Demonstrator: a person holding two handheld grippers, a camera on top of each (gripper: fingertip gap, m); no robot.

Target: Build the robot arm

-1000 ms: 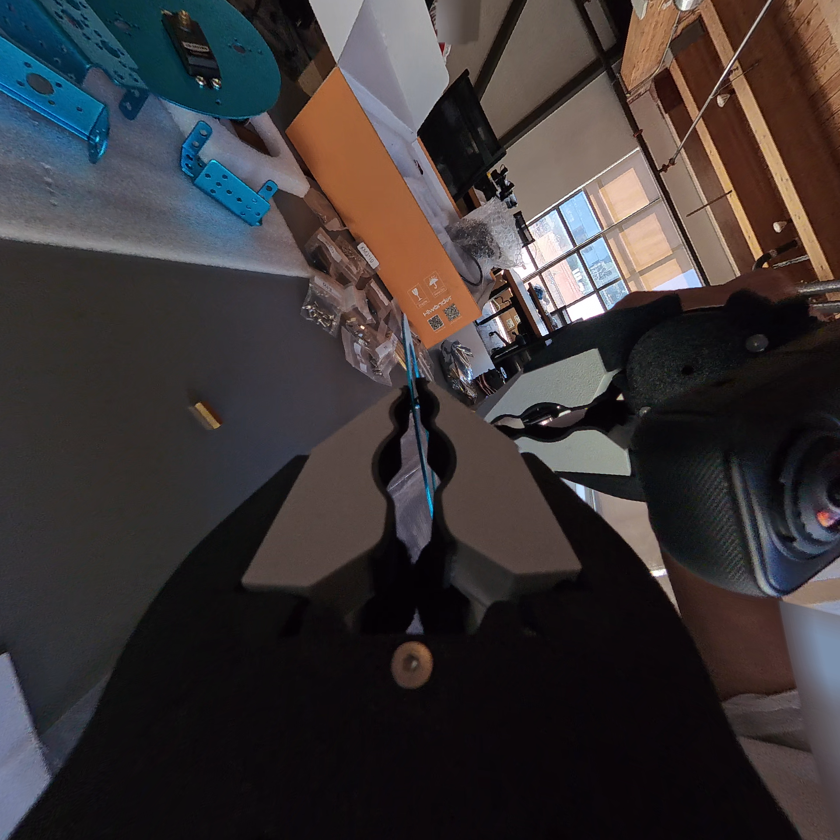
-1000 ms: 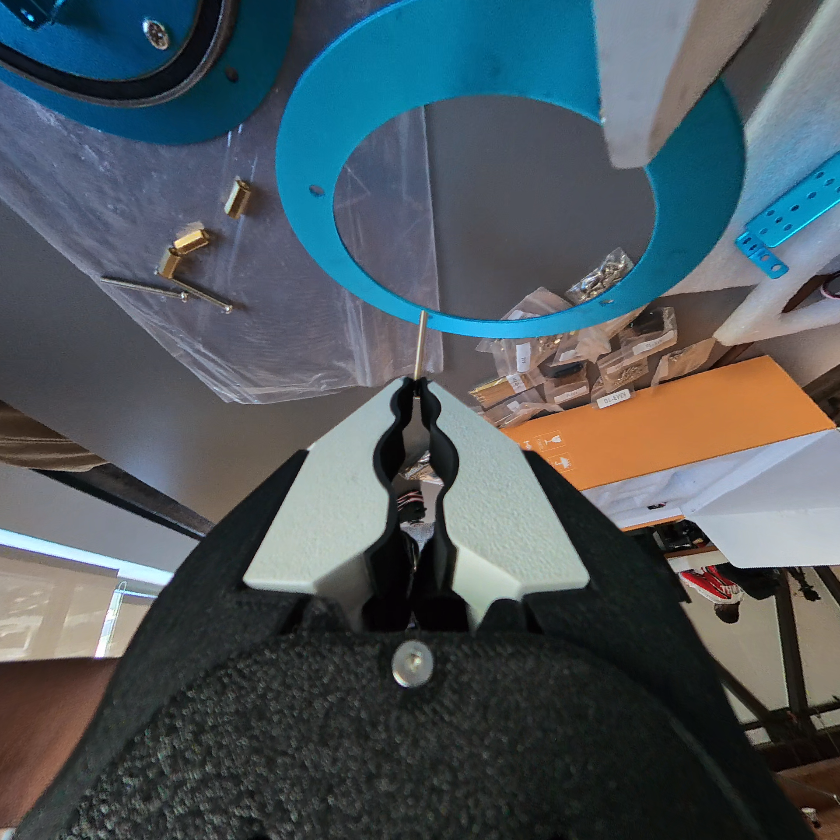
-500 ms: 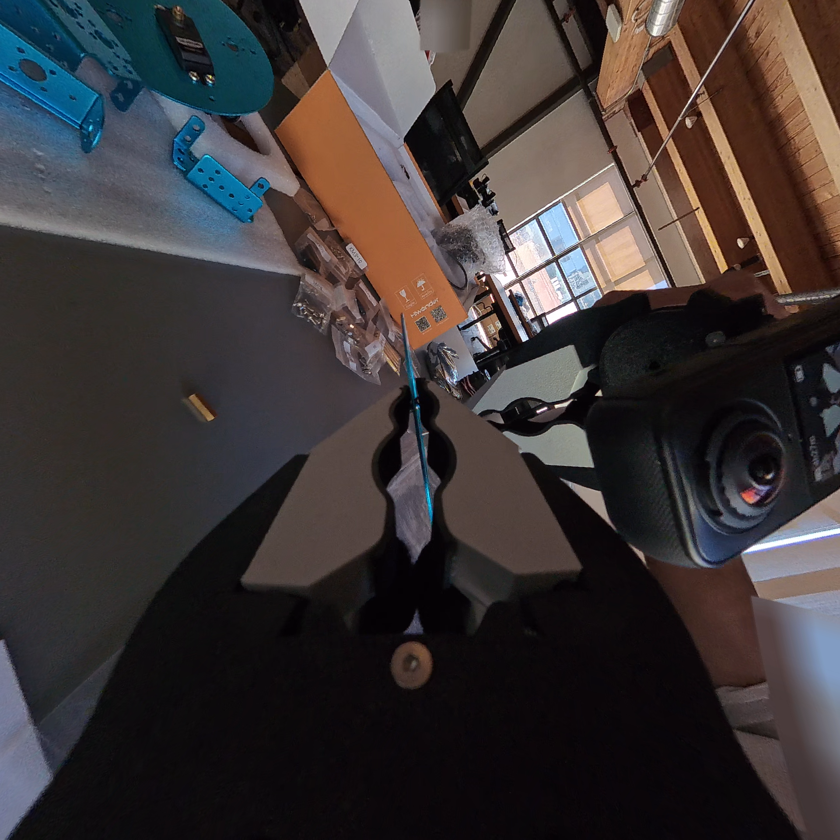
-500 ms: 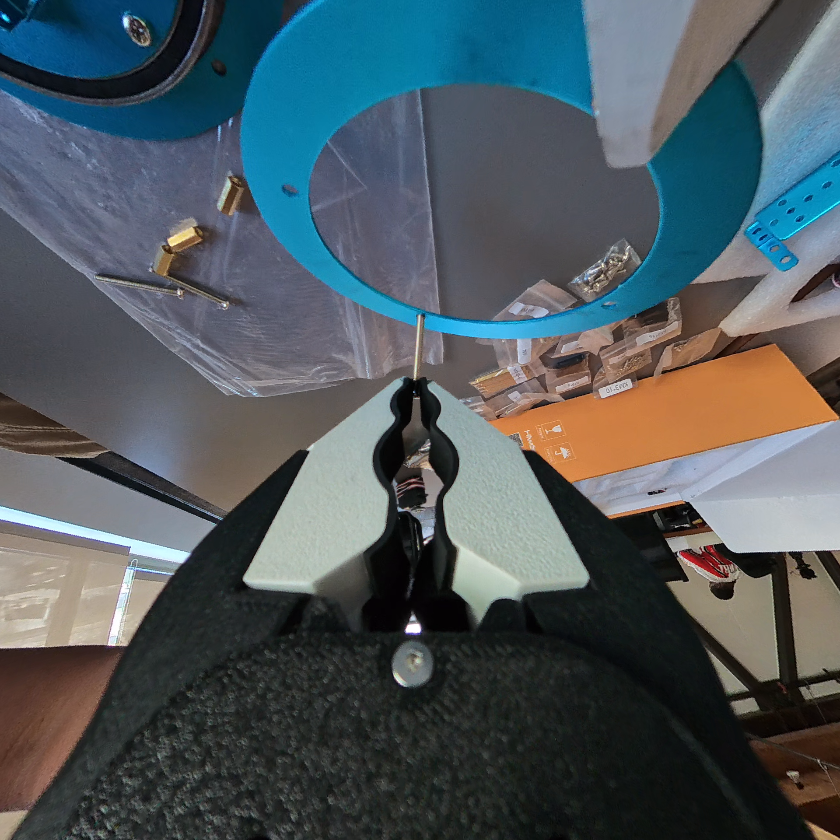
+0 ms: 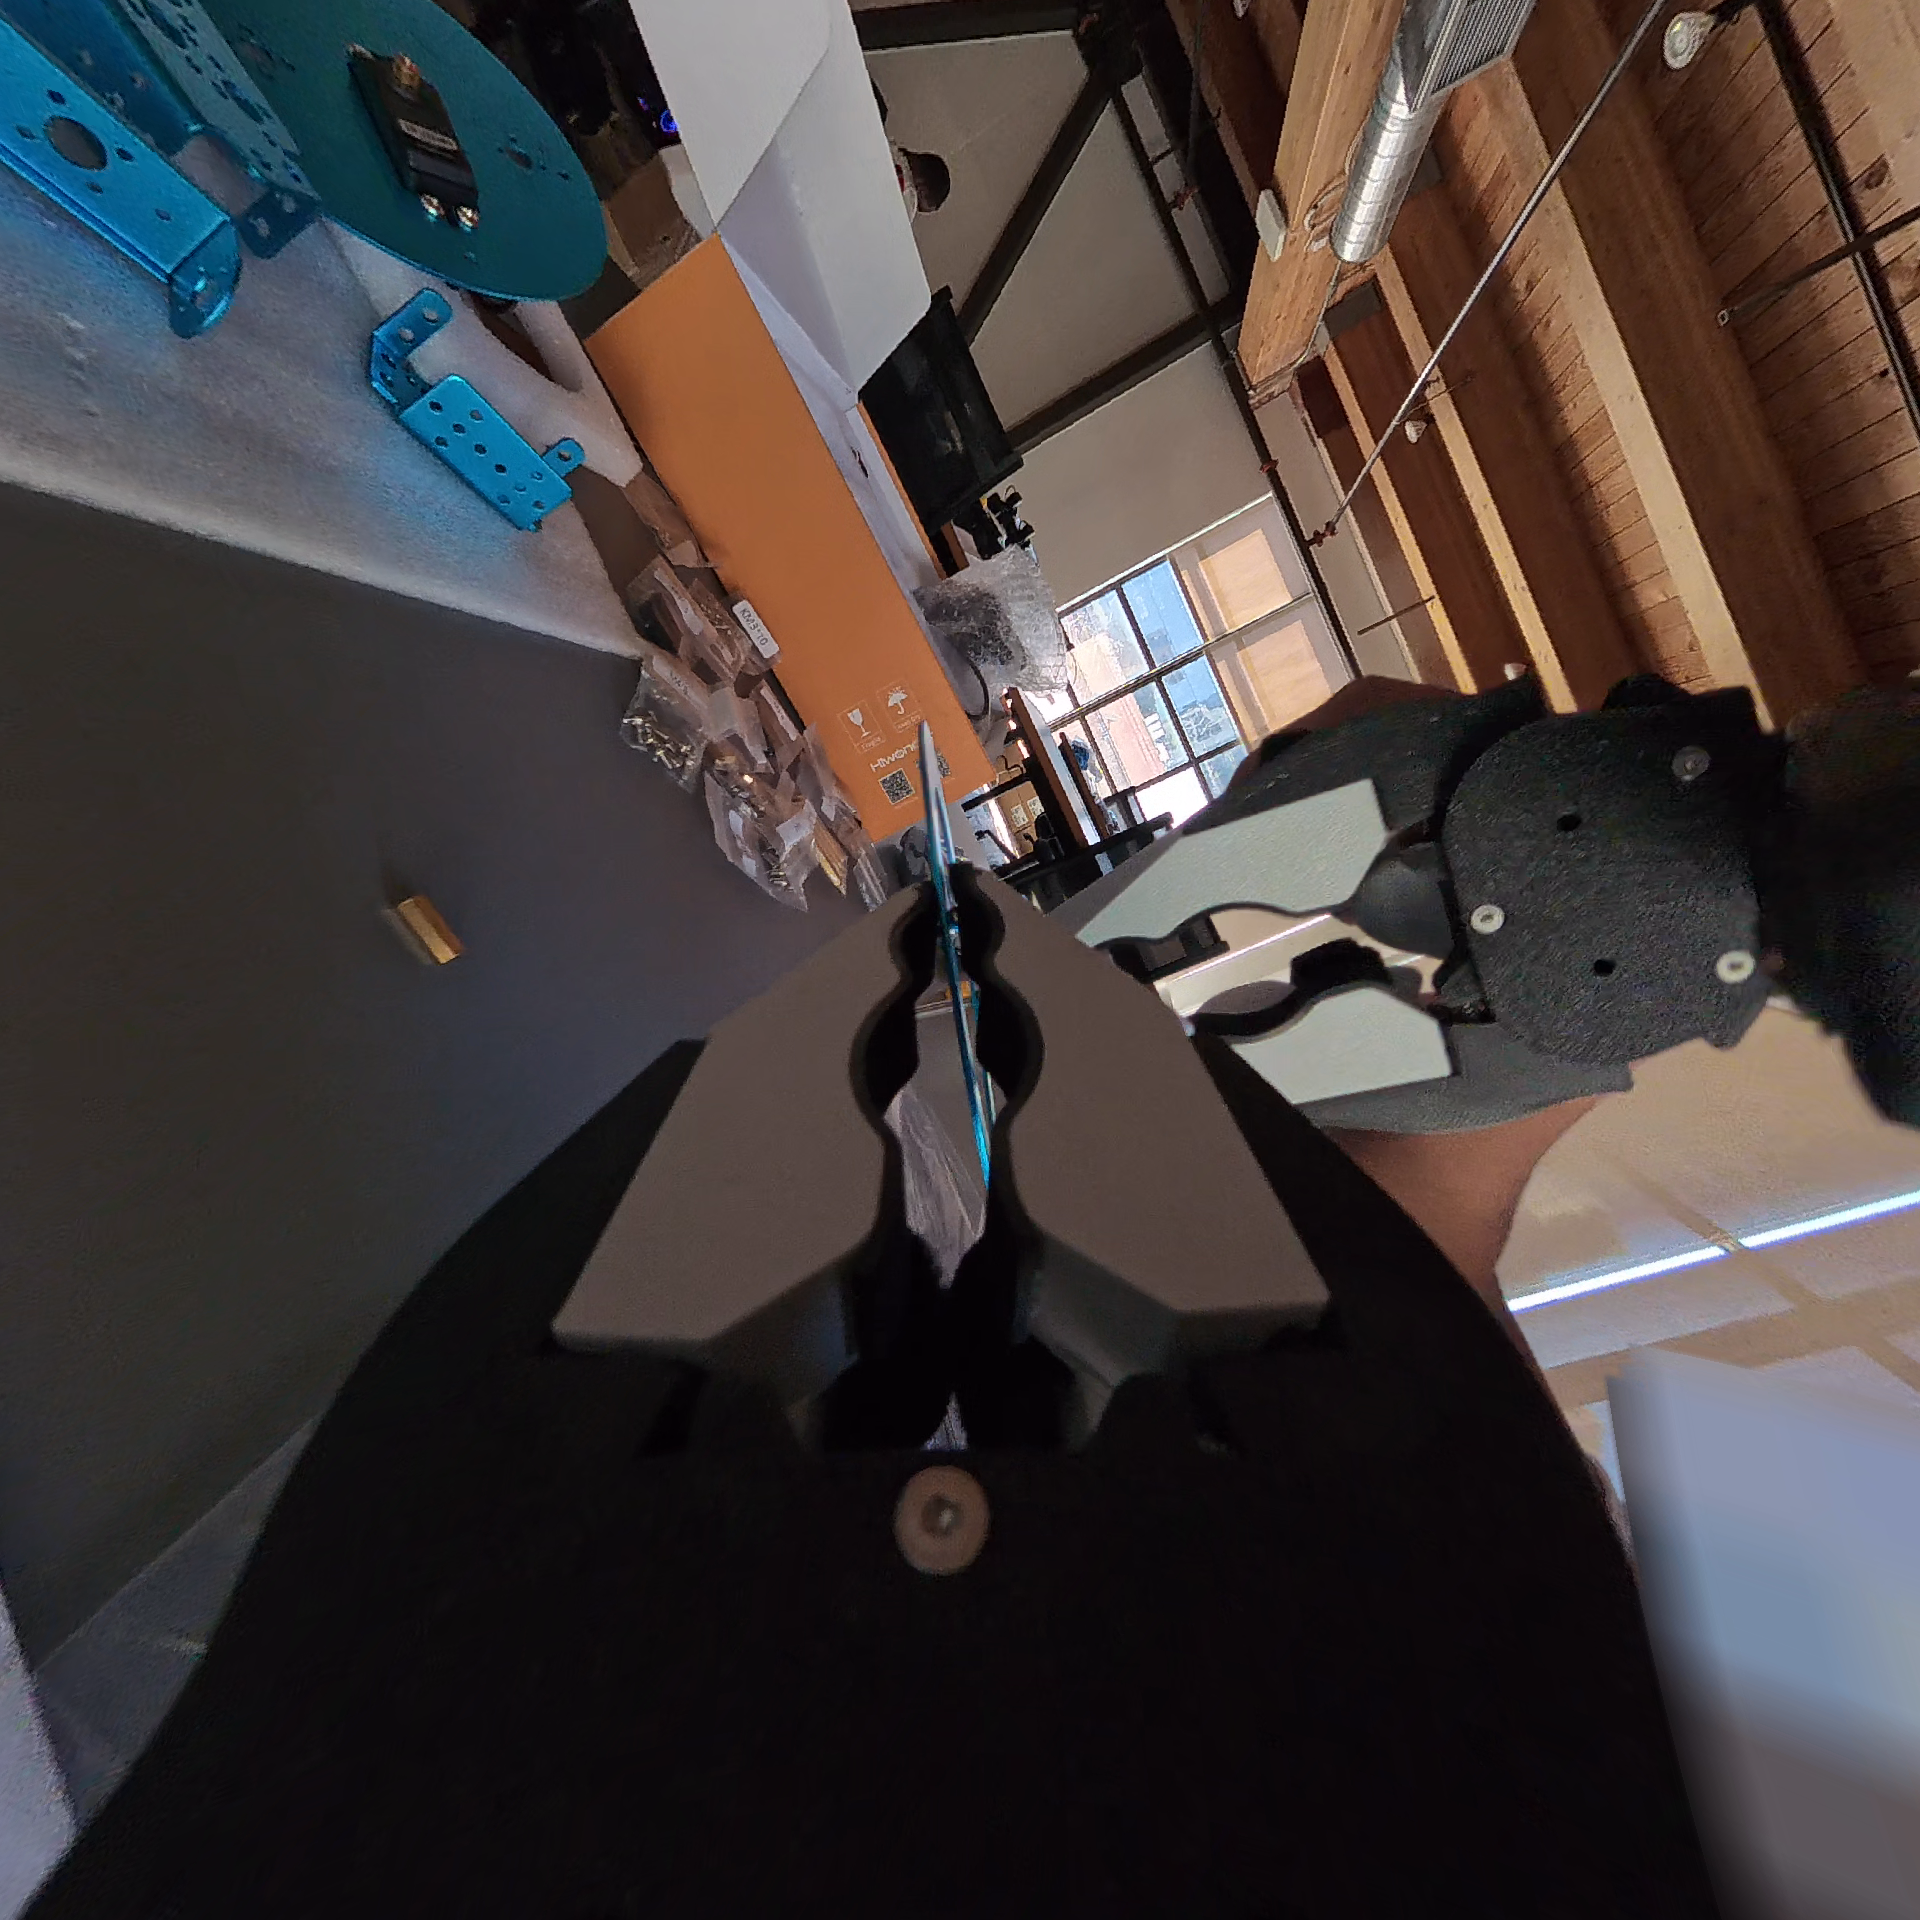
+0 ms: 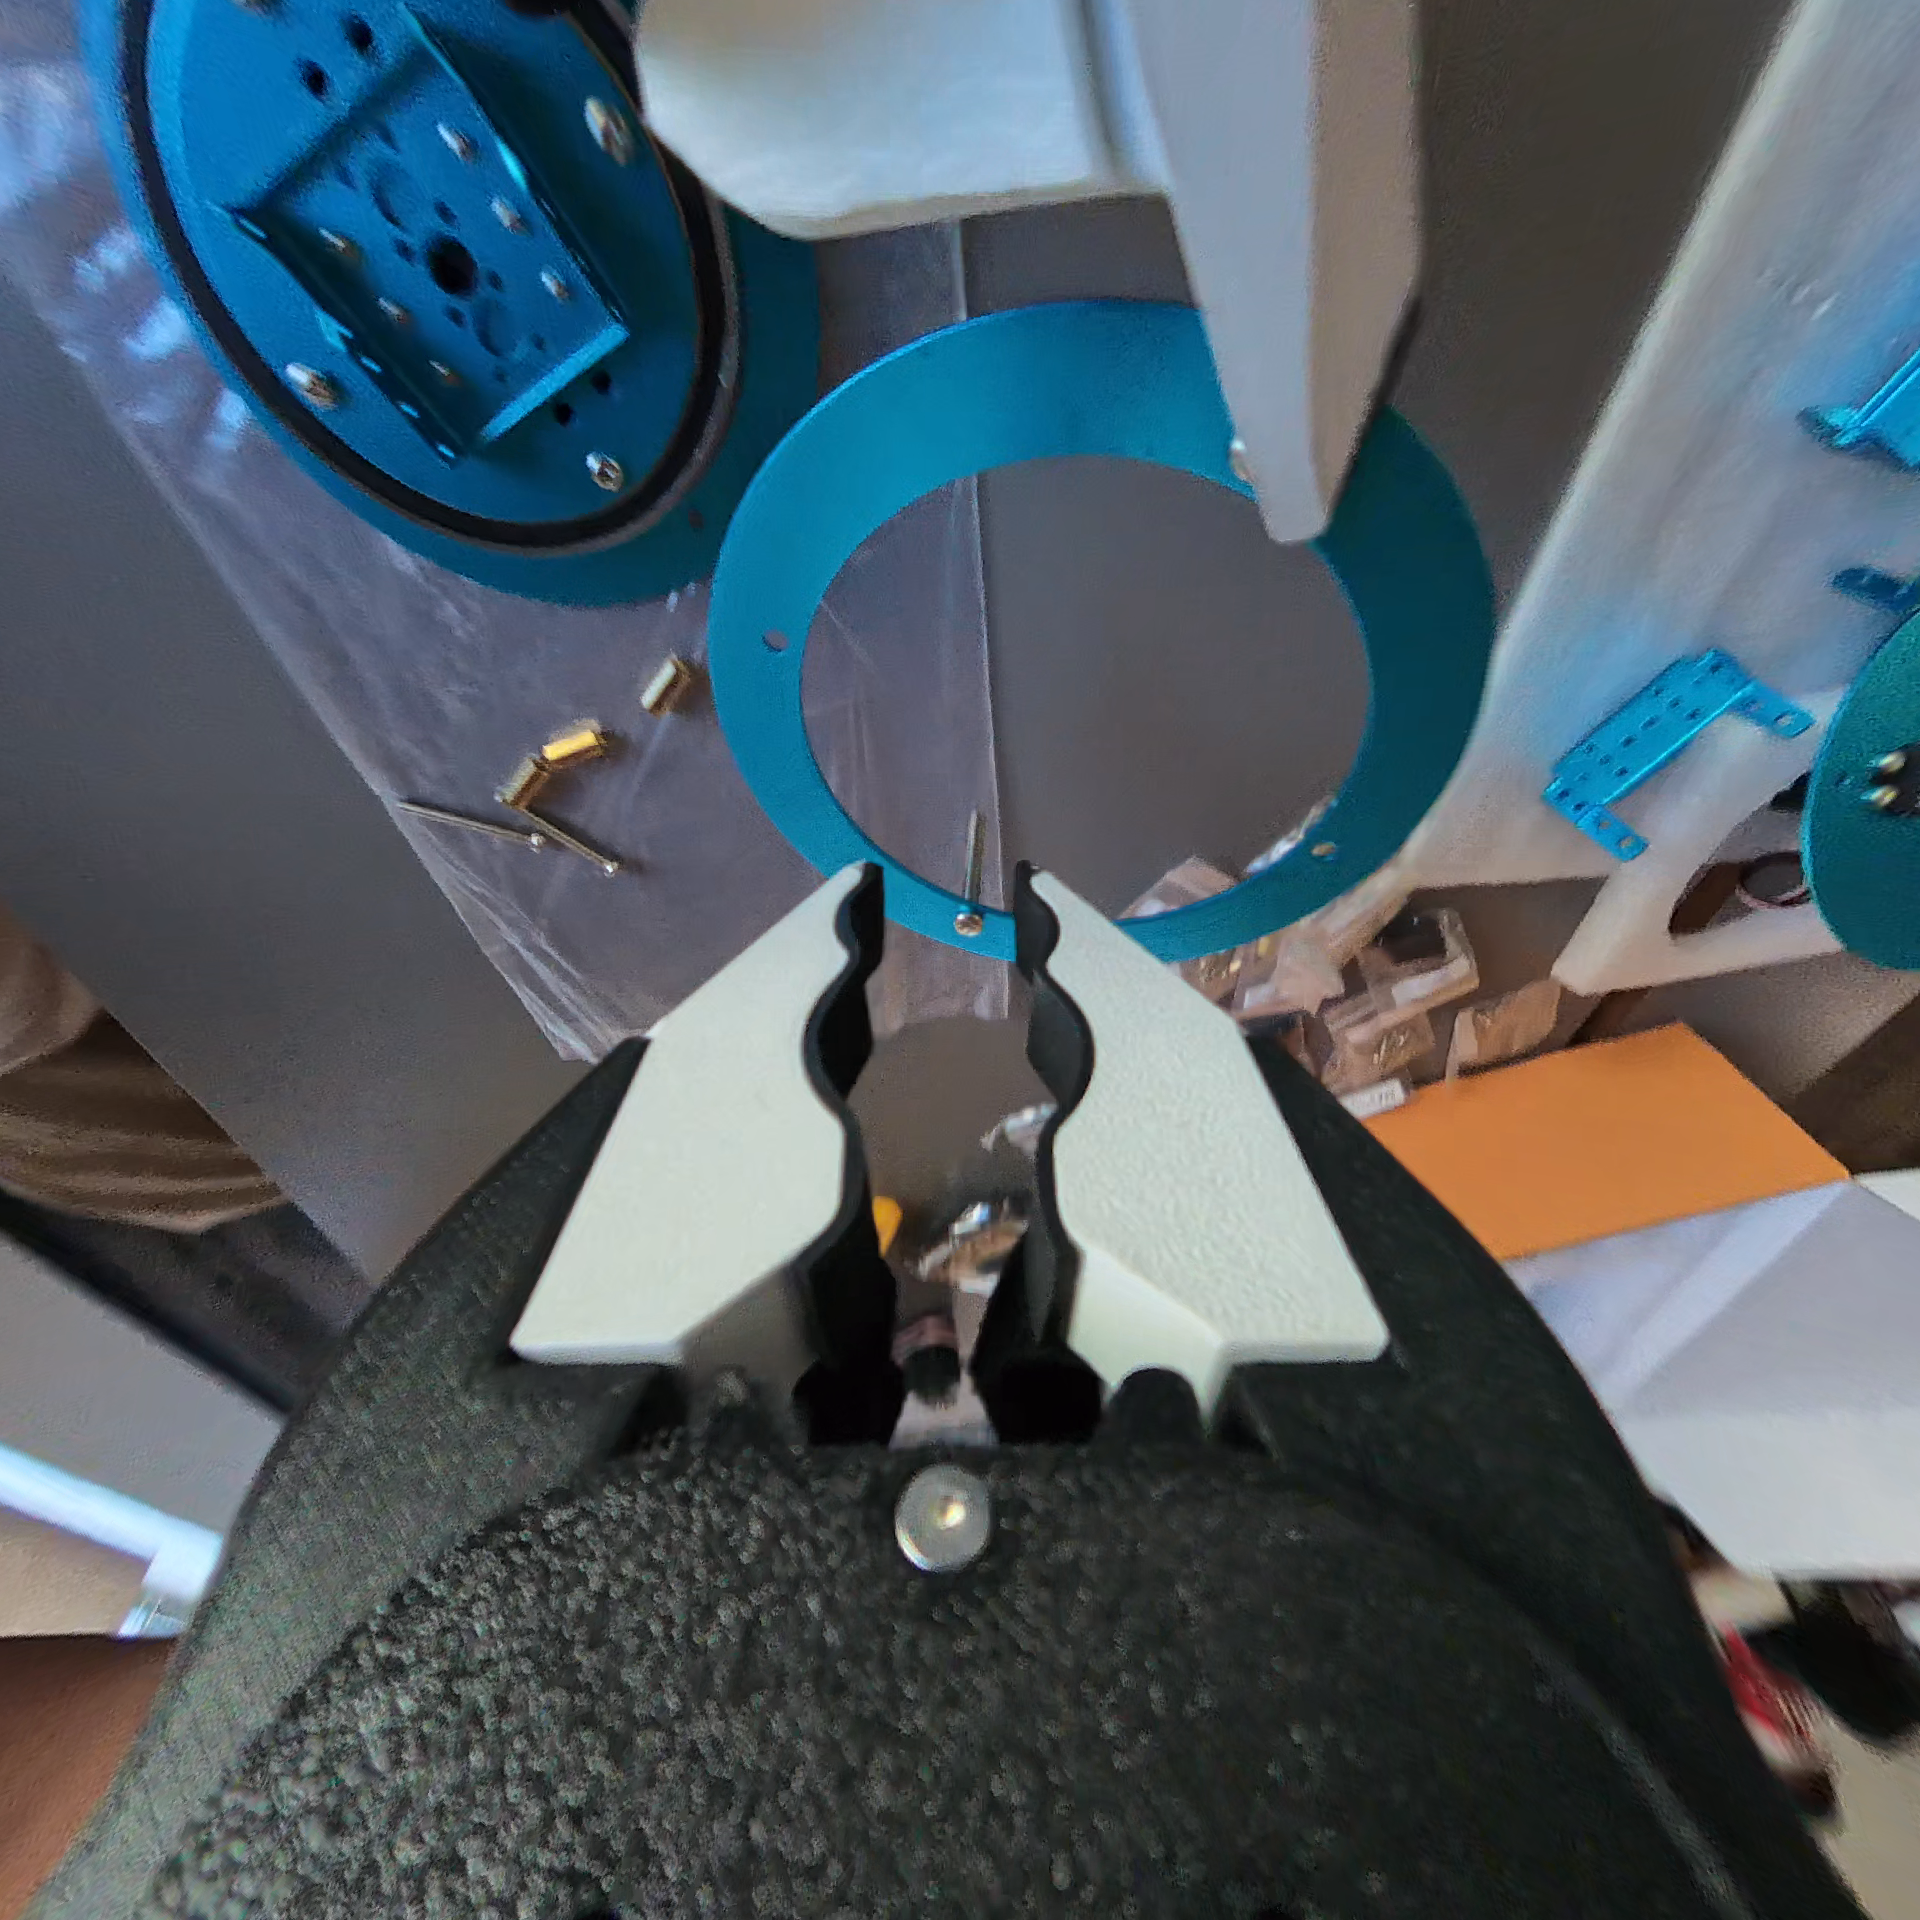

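My left gripper (image 5: 948, 896) is shut on the rim of a flat blue metal ring (image 5: 933, 810), seen edge-on, and holds it up above a dark mat (image 5: 260, 831). In the right wrist view the ring (image 6: 753, 665) faces me, with the left gripper's grey fingers (image 6: 1299, 312) clamped on its far side. My right gripper (image 6: 948, 891) is open and empty, just short of the ring's near edge. A thin silver screw (image 6: 971, 873) sits through a hole there, between my open fingertips. The right gripper also shows in the left wrist view (image 5: 1143, 971).
On a clear plastic bag (image 6: 436, 665) lie brass standoffs (image 6: 571, 743) and two long screws (image 6: 499, 826), next to a blue round base (image 6: 416, 291). White foam (image 6: 1621, 582) holds blue brackets (image 6: 1662, 727). Hardware bags (image 6: 1351, 997) and an orange box (image 6: 1590, 1132) lie beyond. One standoff (image 5: 424, 932) lies on the mat. Tip to tip, the grippers are about 8 cm apart.
My right gripper has opened, let go of the screw and drawn back a little; the screw stays in the ring's hole. My left gripper still grips the ring.
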